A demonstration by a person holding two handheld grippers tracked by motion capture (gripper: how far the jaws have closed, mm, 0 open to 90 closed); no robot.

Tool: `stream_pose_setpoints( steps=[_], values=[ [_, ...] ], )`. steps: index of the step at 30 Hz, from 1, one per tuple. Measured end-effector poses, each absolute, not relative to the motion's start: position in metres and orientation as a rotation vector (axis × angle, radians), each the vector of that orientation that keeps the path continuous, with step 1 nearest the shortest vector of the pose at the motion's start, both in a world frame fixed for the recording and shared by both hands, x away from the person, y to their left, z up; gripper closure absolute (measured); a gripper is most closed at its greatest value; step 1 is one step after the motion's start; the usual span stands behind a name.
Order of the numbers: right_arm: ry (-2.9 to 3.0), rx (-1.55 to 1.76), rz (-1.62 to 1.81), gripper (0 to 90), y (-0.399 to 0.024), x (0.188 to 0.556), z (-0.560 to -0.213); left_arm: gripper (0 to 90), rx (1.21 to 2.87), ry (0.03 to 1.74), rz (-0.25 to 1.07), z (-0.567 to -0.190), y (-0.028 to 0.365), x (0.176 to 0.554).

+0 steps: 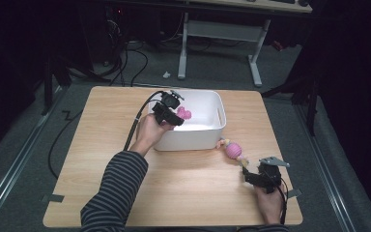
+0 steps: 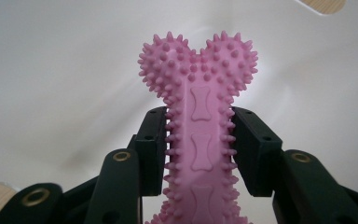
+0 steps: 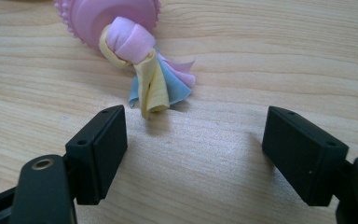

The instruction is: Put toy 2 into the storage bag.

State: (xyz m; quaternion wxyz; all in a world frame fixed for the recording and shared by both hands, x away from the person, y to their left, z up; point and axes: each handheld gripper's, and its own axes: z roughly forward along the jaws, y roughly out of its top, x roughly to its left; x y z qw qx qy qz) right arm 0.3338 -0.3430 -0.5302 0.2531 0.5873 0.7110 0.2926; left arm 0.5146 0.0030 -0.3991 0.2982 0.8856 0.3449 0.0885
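Judged halfway through: one toy over the bin, one left on the desk (image 1: 174, 193). At lower right, right gripper (image 1: 262, 177) with jaws apart, rope ball toy (image 1: 234, 150) just beyond, untouched. Farther up, near centre, left gripper (image 1: 170, 114) clamped on pink spiked bone (image 1: 184, 113), held inside white bin (image 1: 212, 135), not yet dropped.
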Motion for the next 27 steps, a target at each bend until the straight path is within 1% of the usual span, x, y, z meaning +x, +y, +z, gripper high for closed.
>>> stream_pose_setpoints(
  steps=[4, 12, 17, 20, 27],
  values=[
    [1.931, 1.596, 0.798, 22.2, -0.343, 0.334, -0.53, 45.3, 2.319, 0.919, 0.229, -0.395, 0.005, 0.514],
    [1.934, 1.595, 0.796, 22.2, -0.343, 0.334, -0.53, 37.9, 2.264, 0.896, 0.28, -0.374, 0.02, 0.501],
    [1.934, 1.595, 0.796, 22.2, -0.343, 0.334, -0.53, 36.0, 2.222, 0.894, 0.313, -0.364, 0.031, 0.493],
    [1.933, 1.595, 0.796, 22.2, -0.343, 0.334, -0.53, 35.4, 2.196, 0.903, 0.335, -0.359, 0.046, 0.485],
    [1.931, 1.597, 0.795, 22.4, -0.343, 0.334, -0.53, 33.9, 2.187, 0.907, 0.378, -0.352, 0.066, 0.471]
  ],
)
